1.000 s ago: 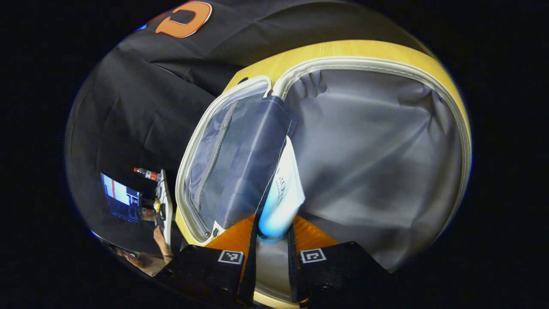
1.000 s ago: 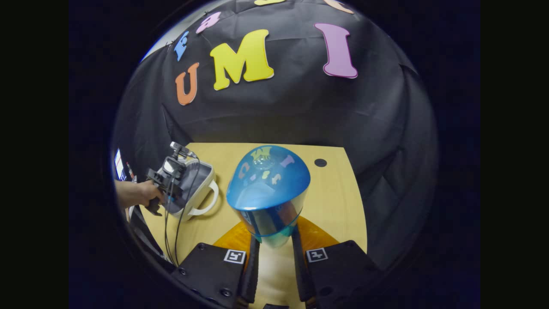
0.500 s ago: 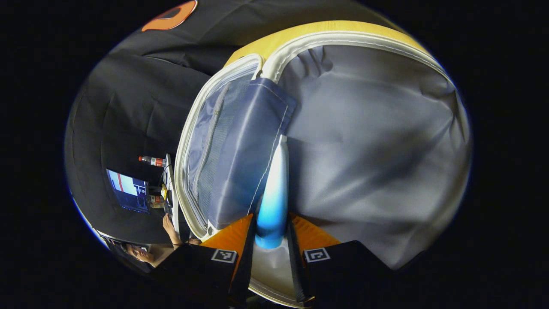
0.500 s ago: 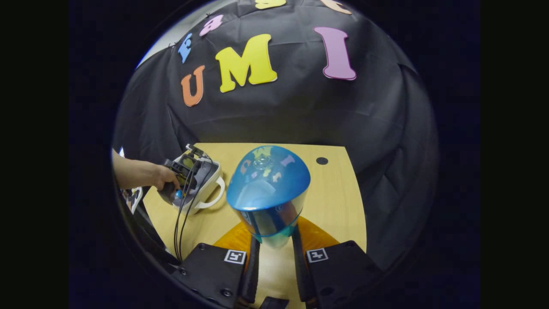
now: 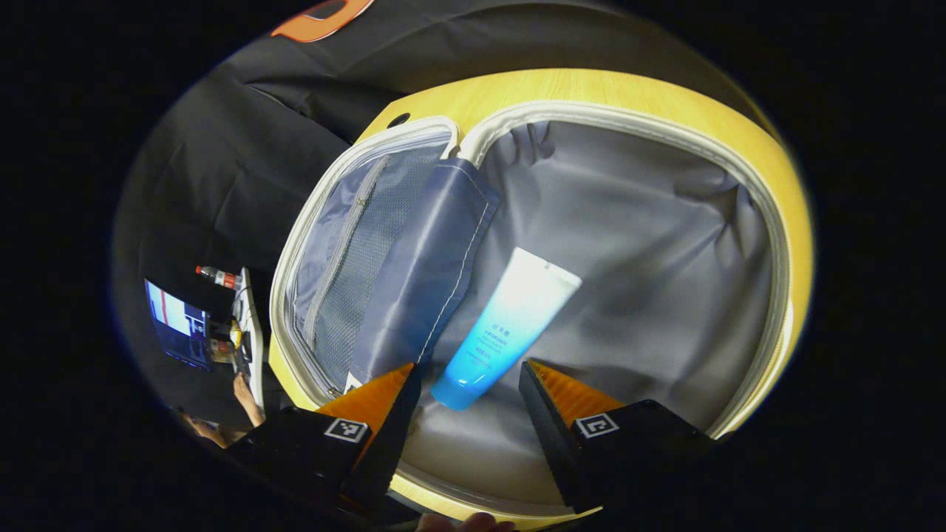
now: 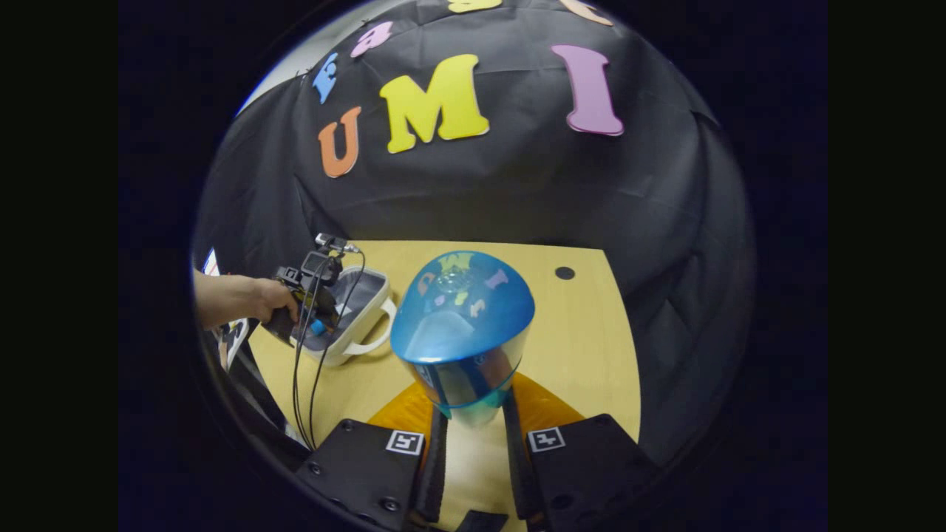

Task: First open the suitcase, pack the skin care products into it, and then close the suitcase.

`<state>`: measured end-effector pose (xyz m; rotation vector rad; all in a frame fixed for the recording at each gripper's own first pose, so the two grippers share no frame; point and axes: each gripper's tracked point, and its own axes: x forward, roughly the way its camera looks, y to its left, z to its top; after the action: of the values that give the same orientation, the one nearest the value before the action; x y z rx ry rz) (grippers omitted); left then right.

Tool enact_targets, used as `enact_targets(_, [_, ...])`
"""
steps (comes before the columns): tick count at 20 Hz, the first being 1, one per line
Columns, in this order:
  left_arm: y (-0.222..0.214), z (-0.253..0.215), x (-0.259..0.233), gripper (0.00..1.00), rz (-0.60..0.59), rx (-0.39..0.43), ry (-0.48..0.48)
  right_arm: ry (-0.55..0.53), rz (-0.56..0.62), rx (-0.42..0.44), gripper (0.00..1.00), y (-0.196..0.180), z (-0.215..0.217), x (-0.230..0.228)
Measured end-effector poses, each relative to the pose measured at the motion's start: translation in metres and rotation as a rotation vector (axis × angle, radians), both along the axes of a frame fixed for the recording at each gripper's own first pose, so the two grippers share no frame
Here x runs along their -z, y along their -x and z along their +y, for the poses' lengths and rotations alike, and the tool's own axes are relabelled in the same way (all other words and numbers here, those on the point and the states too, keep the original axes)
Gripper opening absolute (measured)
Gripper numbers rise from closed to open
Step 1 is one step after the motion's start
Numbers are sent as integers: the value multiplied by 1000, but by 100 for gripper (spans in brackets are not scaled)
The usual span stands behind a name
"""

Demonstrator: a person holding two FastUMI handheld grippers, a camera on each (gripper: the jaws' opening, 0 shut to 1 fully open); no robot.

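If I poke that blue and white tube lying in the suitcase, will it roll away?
Probably not far: the tube lies flat on the suitcase's soft grey lining, and its white end looks flattened. It looks like squeezy plastic, so likely light and bendy.

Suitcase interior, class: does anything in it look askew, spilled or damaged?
Nothing looks spilled or damaged. The blue-and-white tube lies slantwise on the grey lining of the open suitcase, cap end toward the open left tool. The navy divider flap hangs loose over the tube's edge.
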<state>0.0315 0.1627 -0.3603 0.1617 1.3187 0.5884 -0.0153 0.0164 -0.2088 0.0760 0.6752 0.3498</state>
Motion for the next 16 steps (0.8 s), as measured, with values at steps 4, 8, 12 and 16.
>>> enact_targets(4, [-5,-8,-37,92,-199,25,104,-20,-24,-108,35,-21,70,-18])
enact_targets(8, [5,-6,-114,95,-525,63,225,-96,-11,-182,34,-45,171,-34])
enact_targets(12, [57,32,-162,96,-692,40,181,-160,90,-235,35,-59,279,-6])
enact_targets(16, [104,57,-160,96,-750,-26,234,-169,299,-203,35,-54,352,60])
